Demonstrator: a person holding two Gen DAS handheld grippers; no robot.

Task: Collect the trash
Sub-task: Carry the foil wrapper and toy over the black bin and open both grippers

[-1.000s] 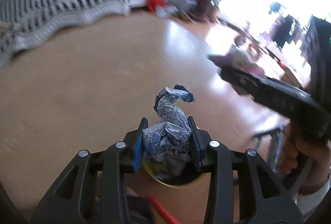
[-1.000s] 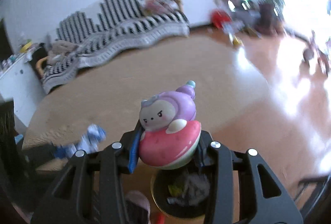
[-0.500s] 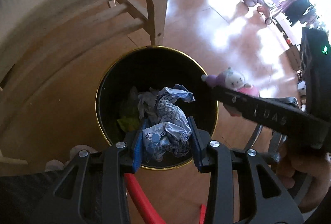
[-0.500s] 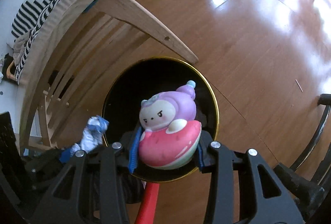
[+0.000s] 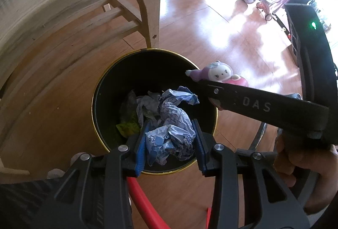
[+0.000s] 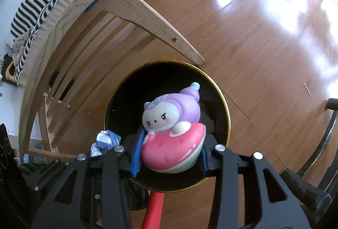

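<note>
Trash in both grippers, bin as landmark. Left gripper [image 5: 170, 140] clenched on crumpled blue-white wrapper [image 5: 171, 131], blue pads [image 5: 141, 145] pressing both sides; wrapper hangs over the near part of the black gold-rimmed bin [image 5: 101, 85], inside the rim line. Right gripper [image 6: 169, 152] clenched on squishy toy [image 6: 171, 129], purple figure on pink melon slice, held over the bin [image 6: 224, 106] mouth, near side. From the left wrist view the toy [image 5: 217, 75] sits over the bin's right rim, so closer to the edge than the wrapper. Bin already holds paper scraps [image 5: 147, 106] and a yellow-green bit [image 5: 128, 126]. Wooden table leg [image 5: 151, 19] touches or nearly touches the bin's far rim, can't tell which. Red bar [image 5: 143, 203] just outside near rim.

Step in hand, my read: drop both. Wrapper looks fine to let go where it is. Toy better nudged toward bin centre before opening, it's rounded and rubbery, could bounce off the rim. Open jaws wide, wrapper may cling to a pad
</note>
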